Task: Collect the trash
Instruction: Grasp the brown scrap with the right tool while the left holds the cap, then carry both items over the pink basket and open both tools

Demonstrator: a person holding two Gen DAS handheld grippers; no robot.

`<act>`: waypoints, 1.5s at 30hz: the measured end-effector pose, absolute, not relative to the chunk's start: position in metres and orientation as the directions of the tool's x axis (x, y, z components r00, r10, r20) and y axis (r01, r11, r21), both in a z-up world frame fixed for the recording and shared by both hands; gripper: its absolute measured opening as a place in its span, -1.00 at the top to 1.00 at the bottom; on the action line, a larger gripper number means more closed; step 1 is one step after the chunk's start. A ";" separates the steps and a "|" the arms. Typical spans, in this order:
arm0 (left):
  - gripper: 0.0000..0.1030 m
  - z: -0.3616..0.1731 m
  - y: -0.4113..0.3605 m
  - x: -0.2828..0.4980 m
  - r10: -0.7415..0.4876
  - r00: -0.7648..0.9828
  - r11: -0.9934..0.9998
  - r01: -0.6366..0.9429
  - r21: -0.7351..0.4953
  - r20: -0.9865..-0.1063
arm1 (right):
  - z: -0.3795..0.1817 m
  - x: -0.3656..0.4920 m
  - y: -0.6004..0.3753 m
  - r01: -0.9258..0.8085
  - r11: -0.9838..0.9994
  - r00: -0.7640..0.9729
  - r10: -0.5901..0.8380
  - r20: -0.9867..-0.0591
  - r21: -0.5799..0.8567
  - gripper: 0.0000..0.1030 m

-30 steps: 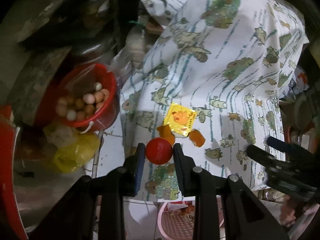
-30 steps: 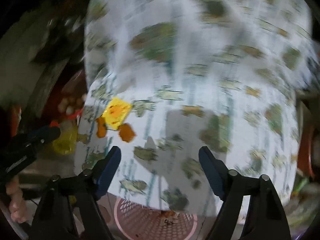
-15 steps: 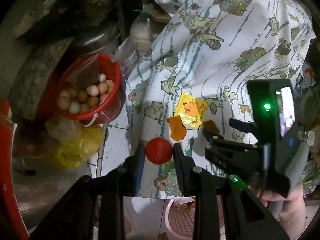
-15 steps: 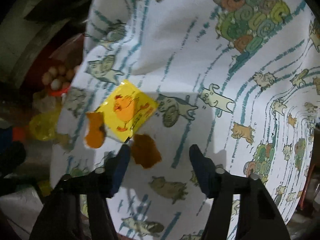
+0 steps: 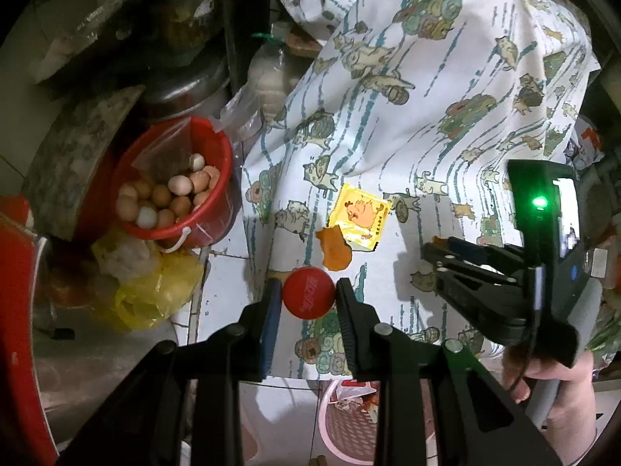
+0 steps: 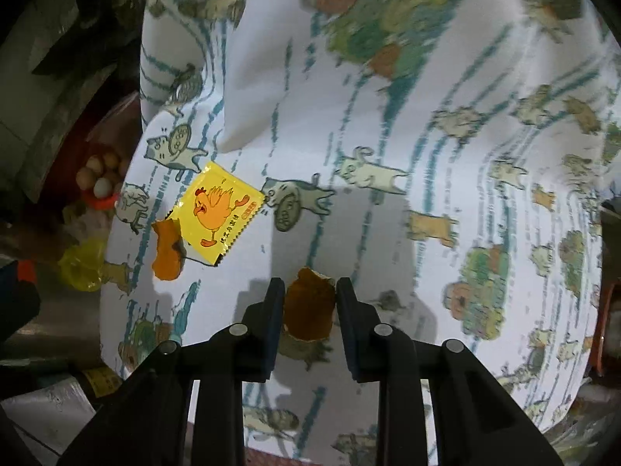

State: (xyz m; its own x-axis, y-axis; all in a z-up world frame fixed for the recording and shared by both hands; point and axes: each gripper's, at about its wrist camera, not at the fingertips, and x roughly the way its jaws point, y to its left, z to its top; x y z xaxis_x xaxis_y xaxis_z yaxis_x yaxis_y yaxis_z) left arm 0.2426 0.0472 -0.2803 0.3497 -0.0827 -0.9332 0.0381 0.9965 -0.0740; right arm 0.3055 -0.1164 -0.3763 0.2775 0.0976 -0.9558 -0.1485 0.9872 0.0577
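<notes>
My left gripper [image 5: 307, 298] is shut on a red bottle cap [image 5: 307, 297] and holds it above the table's front edge. My right gripper [image 6: 309, 302] has closed on an orange peel piece [image 6: 309, 306] on the cat-print cloth [image 6: 388, 124]; it also shows in the left wrist view [image 5: 438, 248]. A yellow chicken-print wrapper [image 6: 217, 213] and a second orange peel [image 6: 167, 250] lie left of it, also in the left wrist view: the wrapper [image 5: 359, 217], the peel [image 5: 335, 250].
A pink mesh basket [image 5: 345, 419] with some trash stands on the floor below the table edge. A red bucket of eggs [image 5: 170, 190] and a yellow plastic bag [image 5: 155, 287] sit to the left. Dark pots and clutter fill the back left.
My right gripper moved forward and down onto the orange peel and narrowed its jaws around it. My left gripper kept hold of the red cap, almost still.
</notes>
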 end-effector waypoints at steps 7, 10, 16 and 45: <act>0.48 -0.261 0.049 0.230 -0.141 0.391 0.990 0.038 -0.137 -0.910 | -0.330 0.273 -0.135 -0.164 0.986 0.387 0.066 -0.920 0.002 0.43; 0.49 -0.249 0.047 0.223 -0.167 0.413 0.986 0.046 -0.163 -0.895 | -0.306 0.254 -0.143 -0.175 0.985 0.435 0.082 -0.897 0.005 0.43; 0.49 -0.214 0.052 0.200 -0.237 0.469 0.966 0.021 -0.257 -0.851 | -0.261 0.207 -0.153 -0.166 0.986 0.507 0.089 -0.857 0.004 0.43; 0.49 -0.338 0.012 0.103 -0.182 0.466 0.966 -0.077 -0.245 -0.866 | -0.366 0.064 -0.215 0.240 0.926 0.430 0.170 -0.887 0.293 0.43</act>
State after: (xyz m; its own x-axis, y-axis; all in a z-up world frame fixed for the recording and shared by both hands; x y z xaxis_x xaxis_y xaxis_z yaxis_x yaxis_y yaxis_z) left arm 0.1026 0.0115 -0.3383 0.4658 -0.1824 -0.8659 -0.0774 0.9664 -0.2452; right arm 0.0642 -0.2146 -0.3657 0.4303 0.1695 -0.8866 0.2396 0.9255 0.2933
